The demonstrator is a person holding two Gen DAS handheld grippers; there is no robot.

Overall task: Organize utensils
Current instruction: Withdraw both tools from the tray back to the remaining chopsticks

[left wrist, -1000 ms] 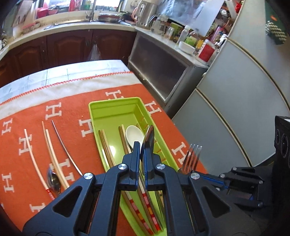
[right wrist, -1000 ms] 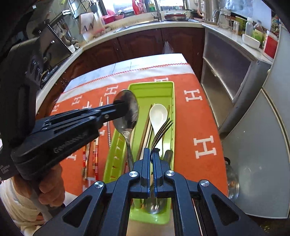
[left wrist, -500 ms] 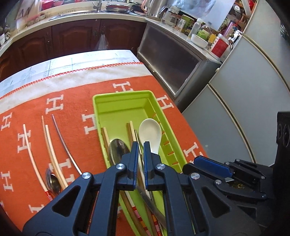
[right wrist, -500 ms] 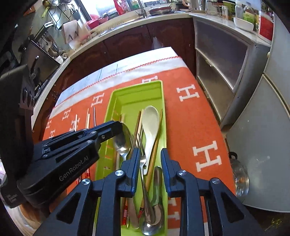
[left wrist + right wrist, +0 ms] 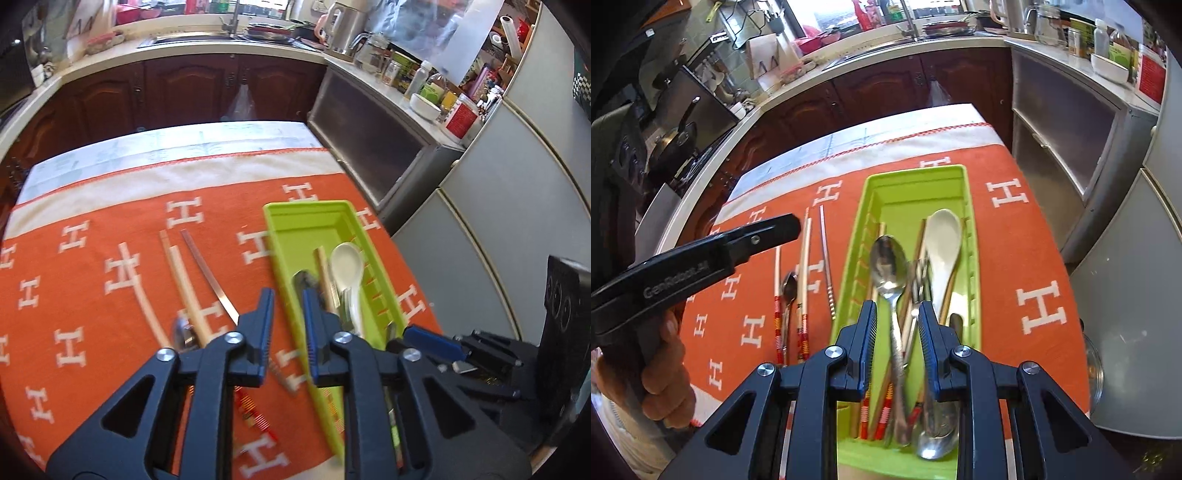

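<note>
A lime-green tray [image 5: 916,171] lies lengthwise on the orange cloth. It holds a metal spoon [image 5: 886,262], a fork [image 5: 919,273], a white ceramic spoon [image 5: 943,236] and several chopsticks. My right gripper [image 5: 897,308] hangs open above the tray's near half, gripping nothing. My left gripper [image 5: 287,295] is over the tray's left wall [image 5: 280,221]; its jaws are opening and nothing is between them. From the right wrist it shows side-on [image 5: 792,225] over the cloth. Pale chopsticks [image 5: 184,273], a metal chopstick [image 5: 207,269] and a small spoon [image 5: 789,288] lie left of the tray.
The cloth-covered table ends just right of the tray, with a grey fridge [image 5: 517,221] and a cabinet beyond. A glass object [image 5: 1093,369] sits below the right table edge. A person's hand [image 5: 665,369] holds the left gripper. Dark kitchen cupboards stand behind the table.
The left gripper let the metal spoon down into the tray, swung left toward the cloth and opened. The right gripper released the fork into the tray and opened.
</note>
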